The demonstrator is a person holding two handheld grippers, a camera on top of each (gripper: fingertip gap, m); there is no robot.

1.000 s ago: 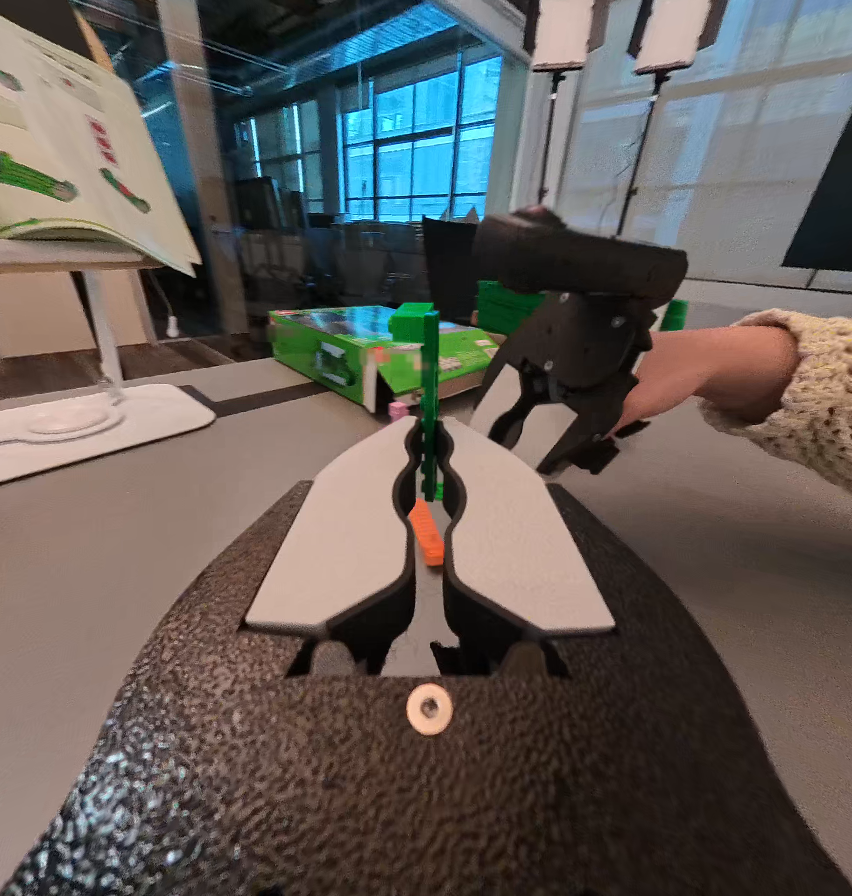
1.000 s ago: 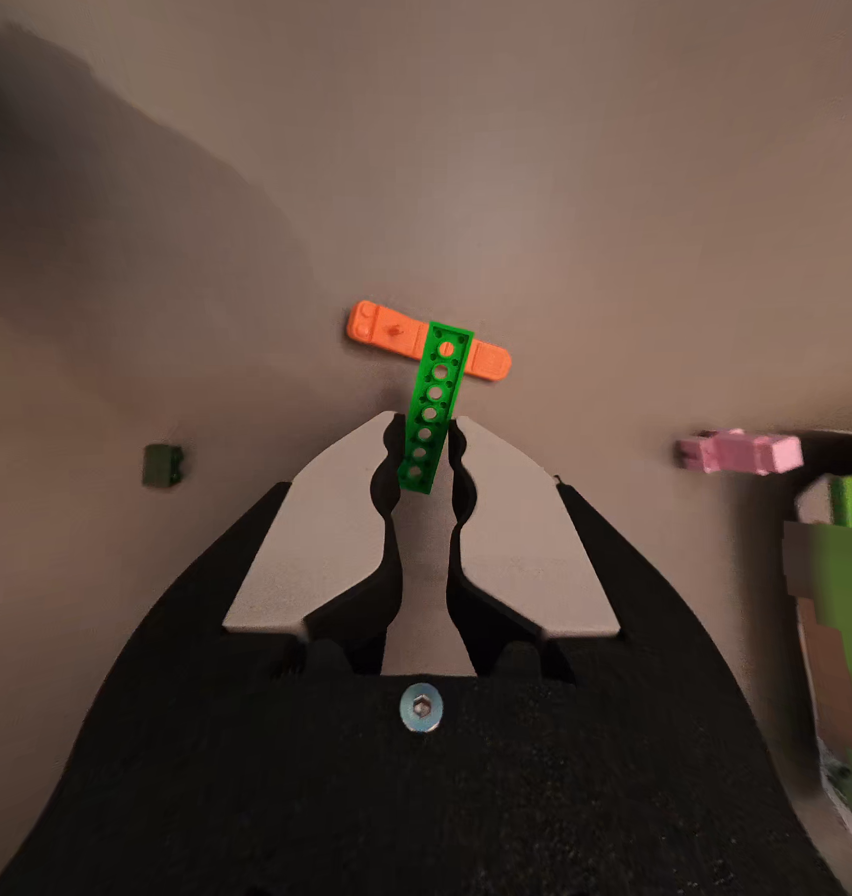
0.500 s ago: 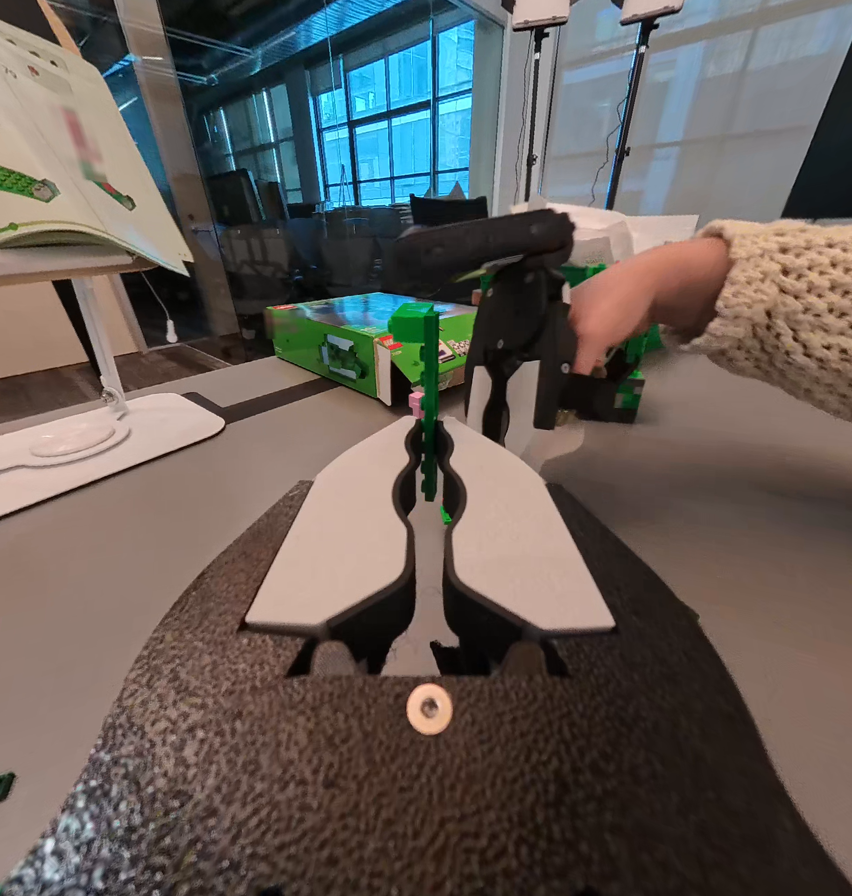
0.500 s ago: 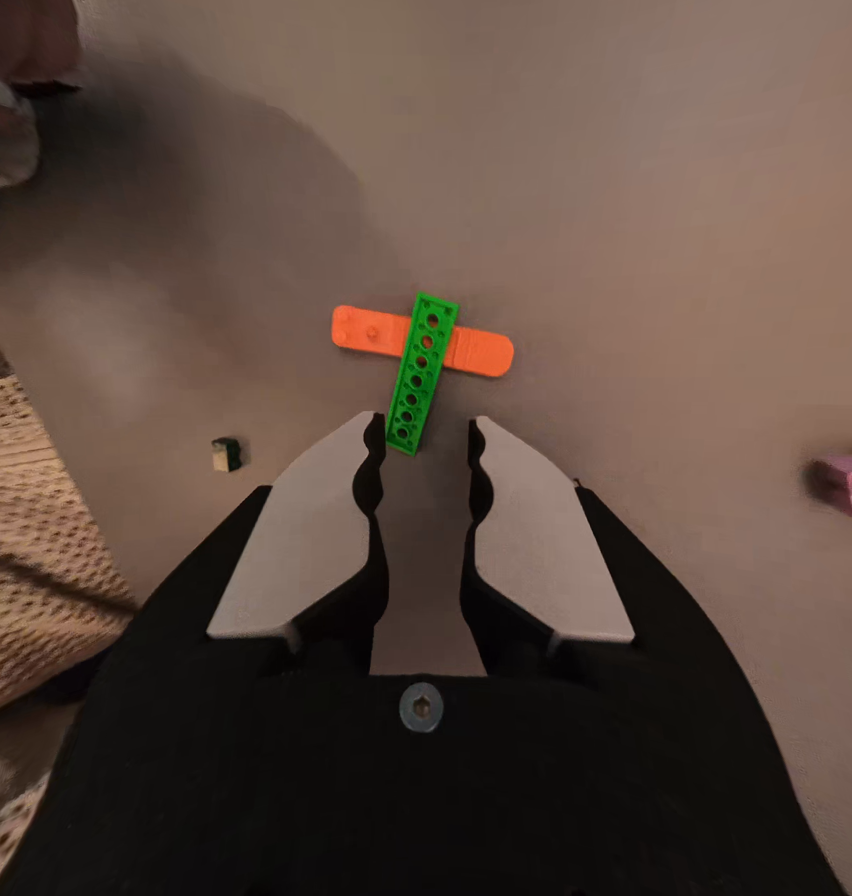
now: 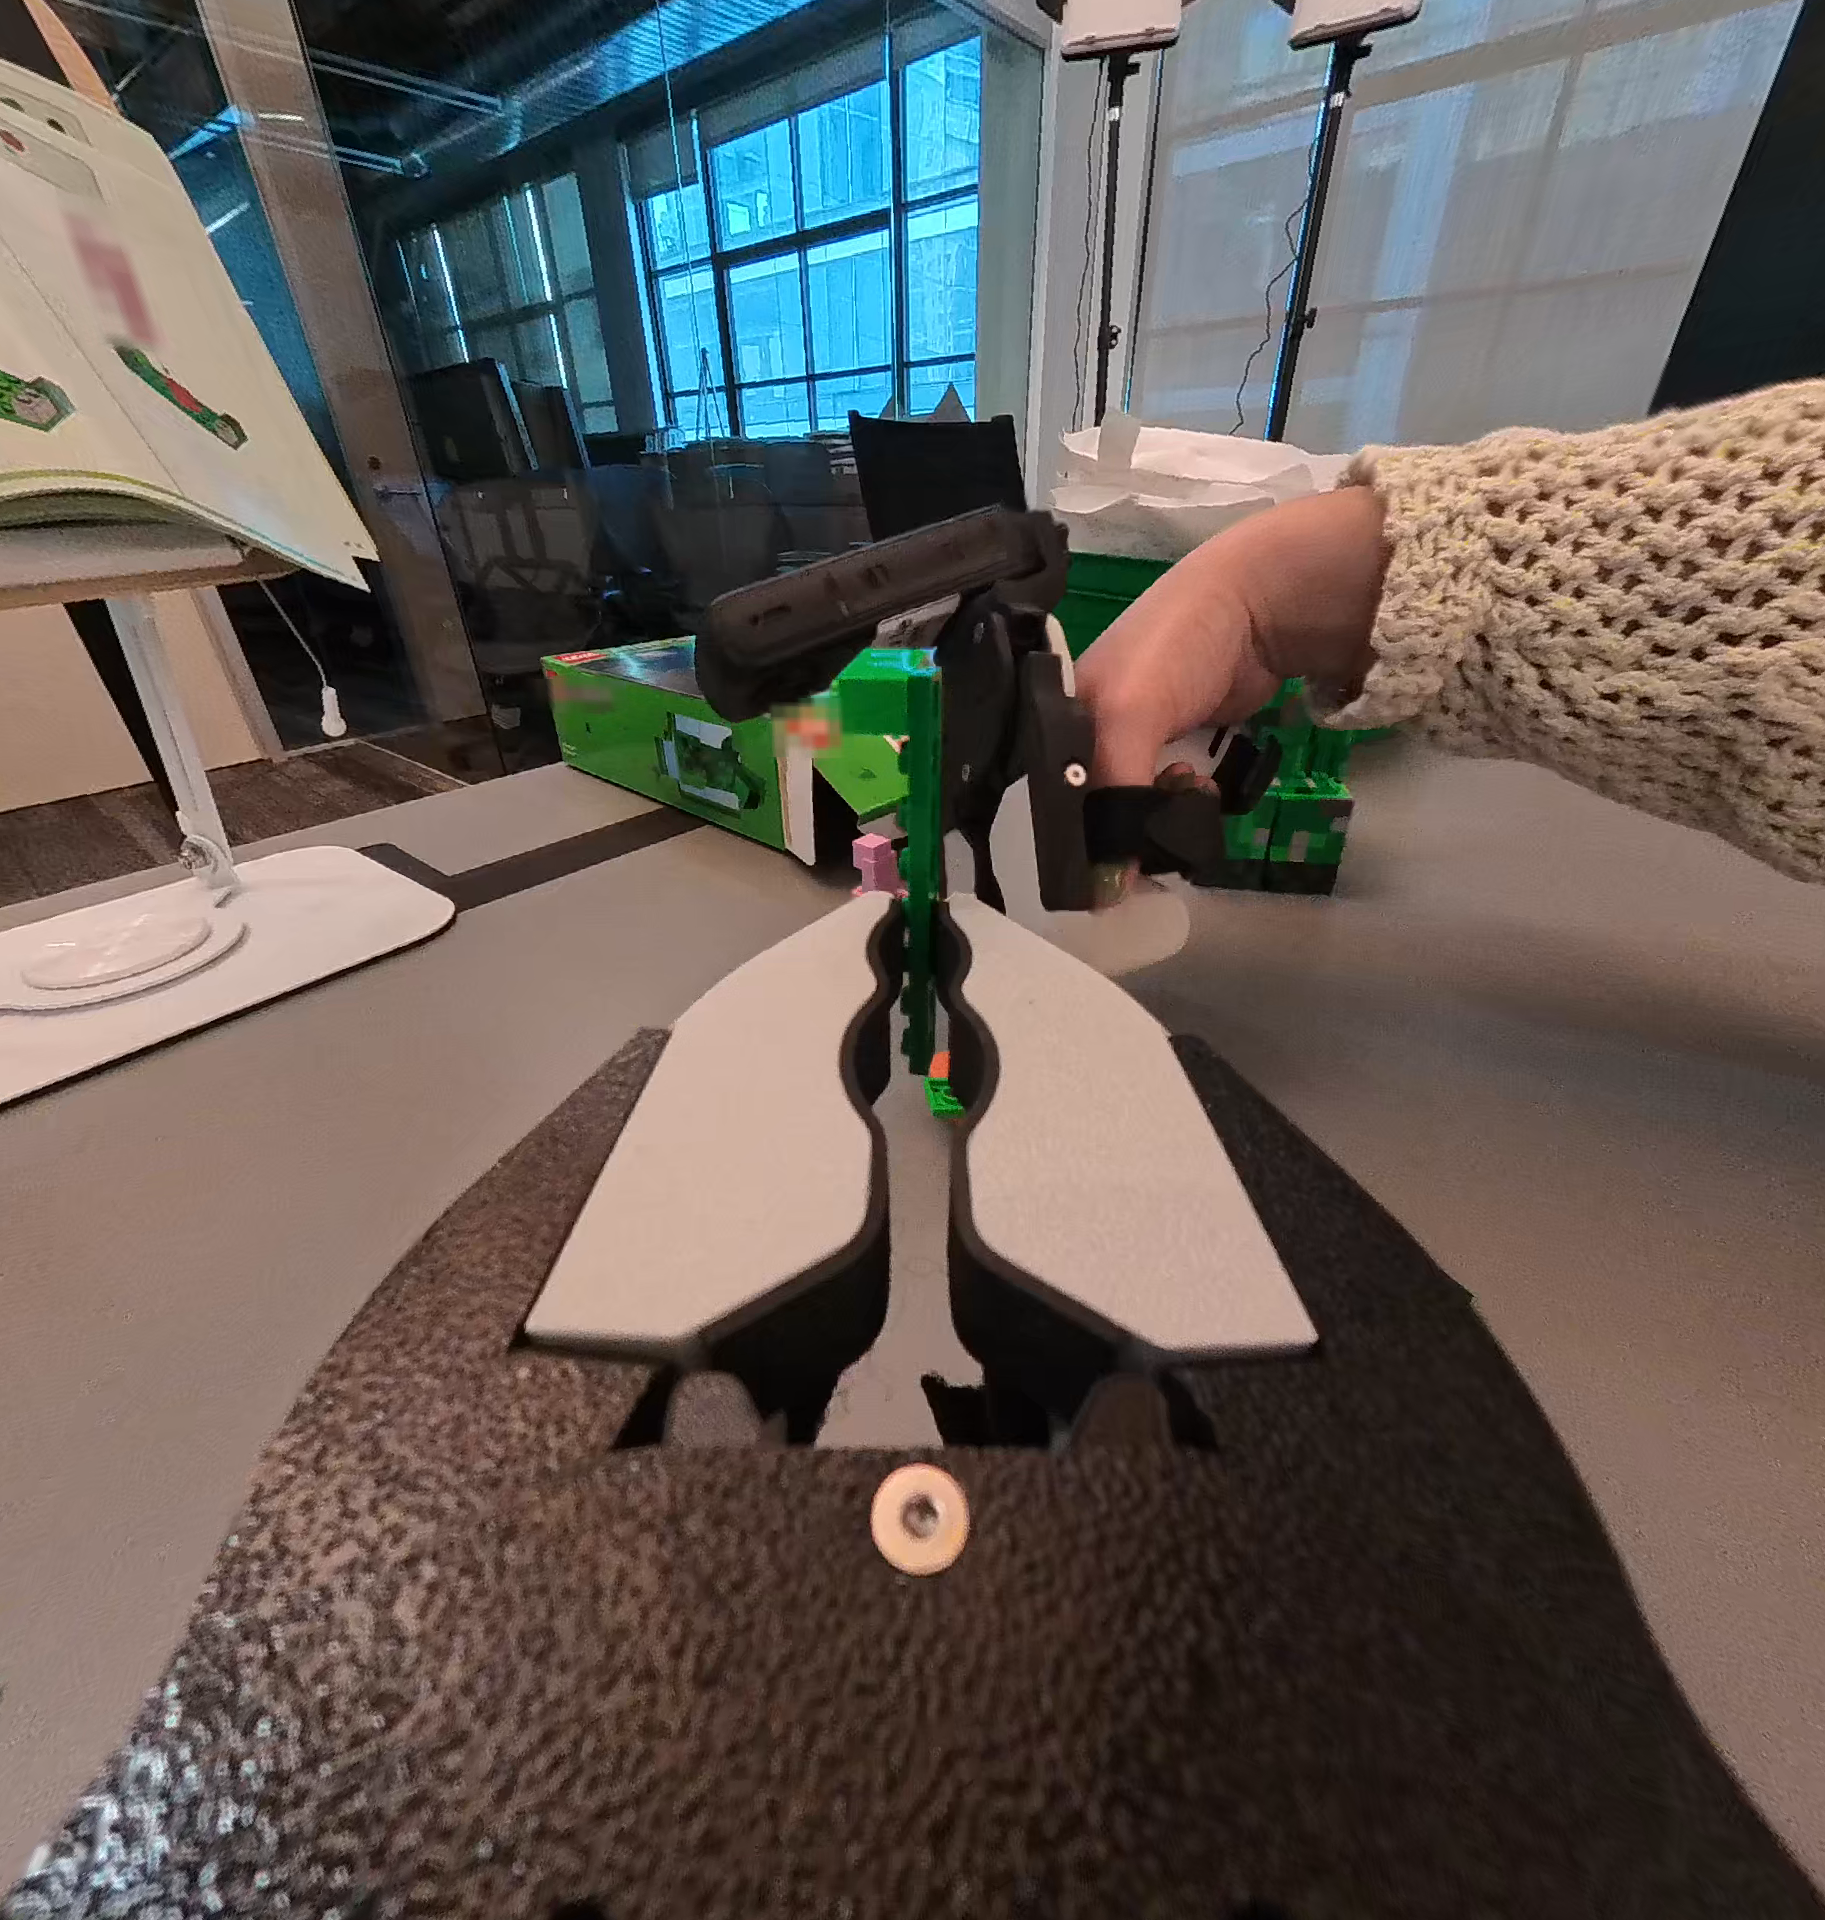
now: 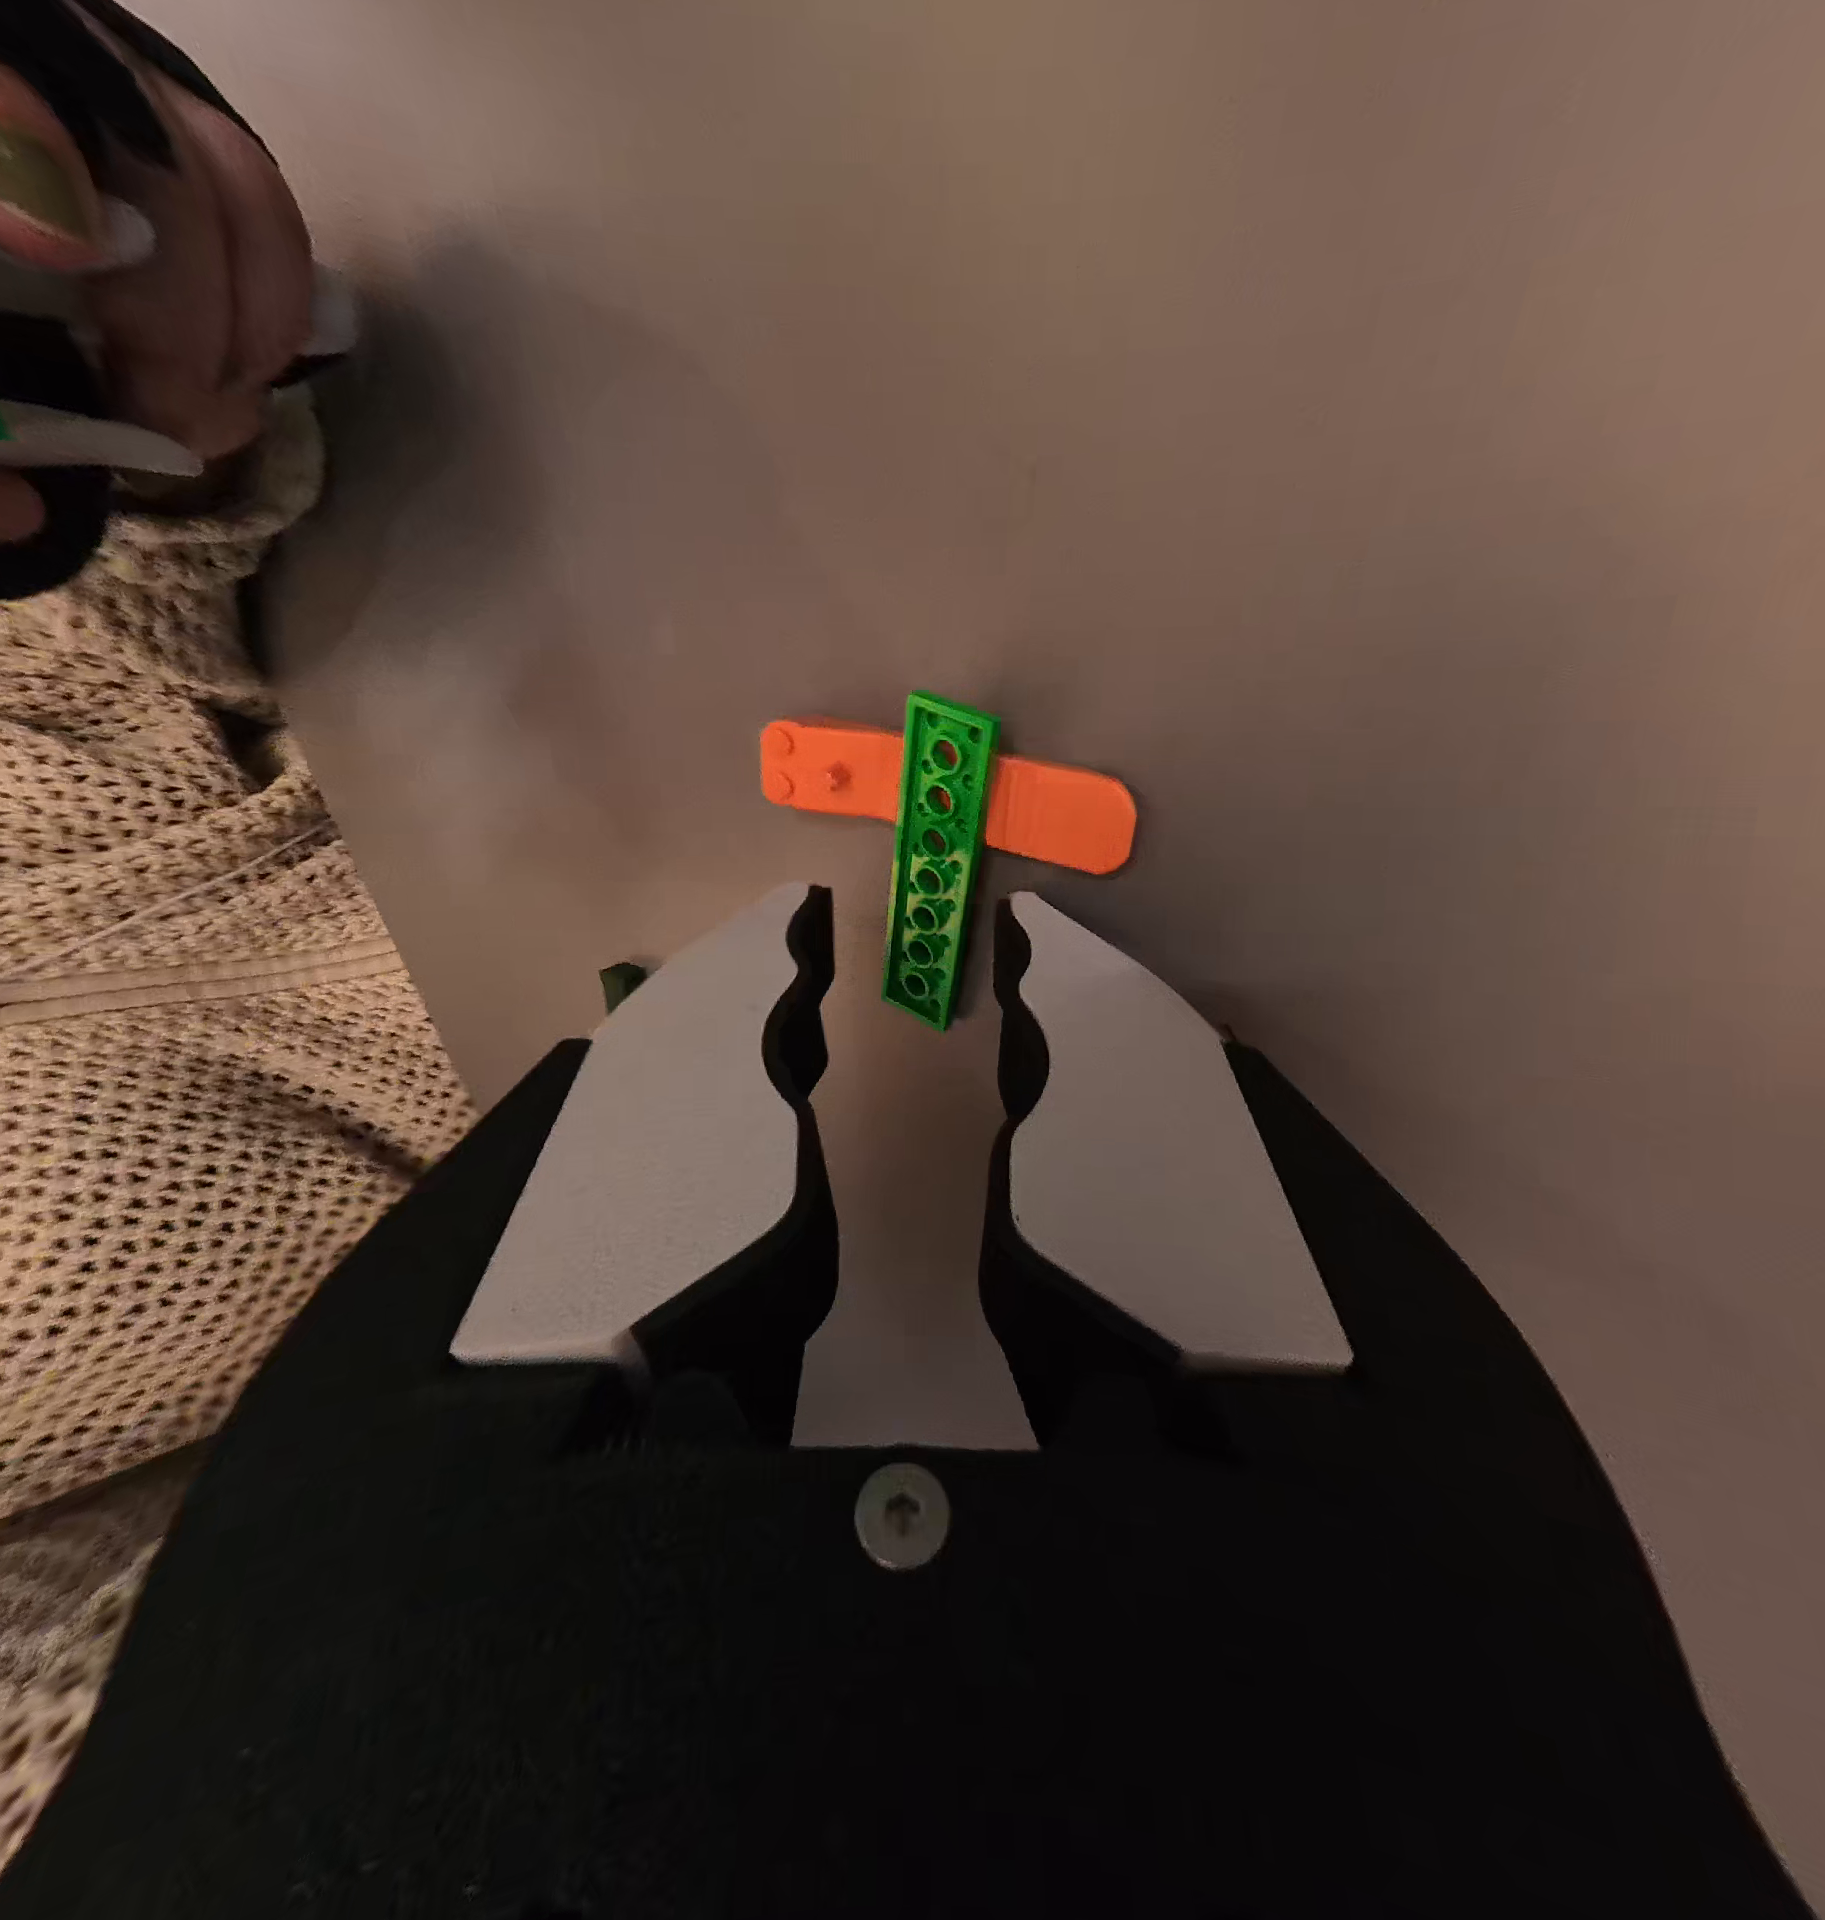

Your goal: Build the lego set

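Observation:
My left gripper (image 5: 920, 914) is shut on a long green plate (image 5: 923, 821) and holds it upright, edge-on, above the grey table. My right gripper (image 6: 913, 899) is open and points down at the table. A second green plate (image 6: 937, 862) lies underside up across an orange brick separator (image 6: 1064, 821), with its near end between the open fingertips, touching neither. In the left wrist view the right gripper (image 5: 1043, 904) hangs just beyond my left fingertips, held by a hand in a knit sleeve.
A green set box (image 5: 679, 727), a small pink piece (image 5: 877, 862) and a green block build (image 5: 1292, 831) sit behind. An instruction booklet (image 5: 108, 364) rests on a white stand (image 5: 181, 935) at the left. A dark green brick (image 6: 622, 982) lies by my right gripper's left finger. The gap from one gripper's tips to the other's is roughly 12 cm. Measured from the fingertips, the small pink piece (image 5: 877, 862) is 15 cm or so from the right gripper and 20 cm from the left.
My right gripper has opened and let go of the green plate, which now lies across the orange separator. The left gripper still holds its upright plate.

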